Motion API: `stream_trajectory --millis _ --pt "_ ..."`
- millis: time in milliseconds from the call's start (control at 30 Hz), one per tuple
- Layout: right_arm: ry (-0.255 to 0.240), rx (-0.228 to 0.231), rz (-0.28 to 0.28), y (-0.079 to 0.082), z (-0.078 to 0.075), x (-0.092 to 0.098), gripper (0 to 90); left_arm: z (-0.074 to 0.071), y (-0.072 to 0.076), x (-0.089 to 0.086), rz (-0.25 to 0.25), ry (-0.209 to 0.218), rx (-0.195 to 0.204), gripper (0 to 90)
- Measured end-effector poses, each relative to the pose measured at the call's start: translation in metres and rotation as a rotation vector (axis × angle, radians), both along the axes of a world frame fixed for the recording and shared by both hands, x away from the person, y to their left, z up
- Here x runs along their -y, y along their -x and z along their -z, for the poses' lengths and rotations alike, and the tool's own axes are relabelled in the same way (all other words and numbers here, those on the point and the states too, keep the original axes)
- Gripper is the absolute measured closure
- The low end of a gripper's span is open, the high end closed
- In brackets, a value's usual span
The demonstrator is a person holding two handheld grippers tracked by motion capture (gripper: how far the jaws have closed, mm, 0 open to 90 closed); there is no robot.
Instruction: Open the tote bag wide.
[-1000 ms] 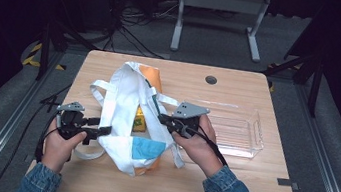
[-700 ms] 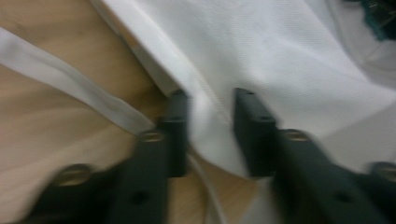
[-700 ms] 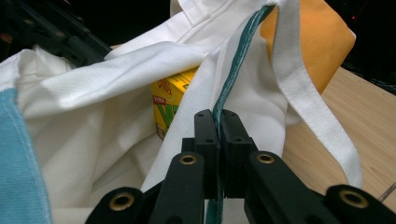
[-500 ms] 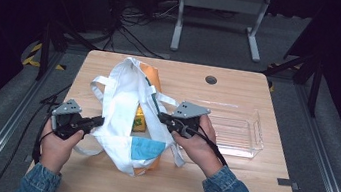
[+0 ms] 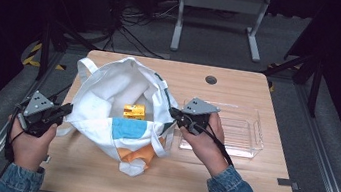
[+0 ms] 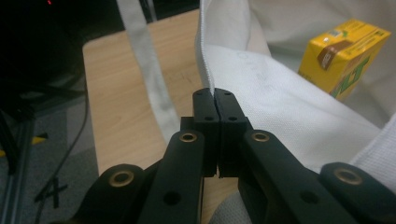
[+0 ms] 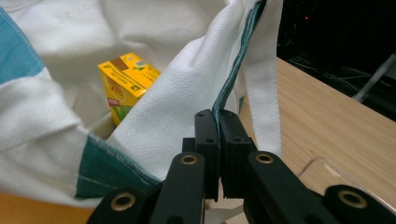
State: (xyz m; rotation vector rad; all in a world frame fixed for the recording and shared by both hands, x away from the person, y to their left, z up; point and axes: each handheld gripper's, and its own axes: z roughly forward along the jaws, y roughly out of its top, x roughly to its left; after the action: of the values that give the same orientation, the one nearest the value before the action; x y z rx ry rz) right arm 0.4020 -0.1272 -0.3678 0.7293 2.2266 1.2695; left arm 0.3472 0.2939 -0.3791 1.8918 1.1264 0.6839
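- White canvas tote bag (image 5: 122, 104) with teal and orange panels: lies on the table between the two grippers, its mouth held wide apart.
- Left black two-jaw gripper (image 6: 214, 100): its jaws have just been closing and are now pressed together on the bag's white rim, which is seen pinched between the tips in the left gripper view.
- Right black two-jaw gripper (image 7: 217, 122): jaws are clamped on the opposite, teal-stitched rim of the bag.
- Yellow rectangular drink carton (image 5: 134, 111): stands inside the bag, ahead of both grippers' tips.
- White fabric strap (image 6: 147, 60): trails across the table beyond the left gripper.
- Clear plastic rectangular tray (image 5: 246, 132): is placed on the table just beside the right gripper, on the side away from the bag.
- Light wooden table (image 5: 240, 90): is surrounded by dark floor, cables and a grey metal stand (image 5: 219, 4).
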Motion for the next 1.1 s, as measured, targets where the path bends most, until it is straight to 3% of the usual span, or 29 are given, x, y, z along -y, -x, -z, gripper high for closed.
stream_trajectory --millis 67,200,267,367,567,733,833,900,1100 --pt "0.028 0.002 0.014 0.000 0.003 -0.002 87.5 0.010 -0.005 0.006 0.019 -0.022 -0.026 89.0" --pt "0.139 0.014 0.039 0.001 0.013 -0.012 87.5 0.020 -0.011 0.016 0.048 -0.053 -0.056 89.0" --pt "0.234 0.029 0.051 0.003 0.020 -0.020 87.5 0.025 -0.013 0.020 0.057 -0.066 -0.078 89.0" --pt "0.272 0.002 0.050 0.004 0.026 -0.026 87.4 0.031 -0.017 0.020 0.064 -0.075 -0.103 88.9" --pt "0.283 -0.072 0.041 -0.001 0.035 -0.026 87.5 0.044 -0.021 0.021 0.074 -0.078 -0.136 88.8" --pt "0.294 -0.092 0.034 -0.001 0.042 -0.027 87.3 0.051 -0.022 0.026 0.087 -0.099 -0.144 88.7" --pt "0.289 -0.099 0.034 -0.001 0.045 -0.026 87.3 0.059 -0.024 0.027 0.098 -0.089 -0.160 88.5" --pt "0.282 -0.094 0.031 0.000 0.045 -0.024 87.1 0.057 -0.023 0.027 0.096 -0.078 -0.151 88.1" --pt "0.175 -0.066 0.031 0.000 0.036 -0.017 78.6 0.043 -0.012 0.020 0.084 -0.010 -0.082 77.9"
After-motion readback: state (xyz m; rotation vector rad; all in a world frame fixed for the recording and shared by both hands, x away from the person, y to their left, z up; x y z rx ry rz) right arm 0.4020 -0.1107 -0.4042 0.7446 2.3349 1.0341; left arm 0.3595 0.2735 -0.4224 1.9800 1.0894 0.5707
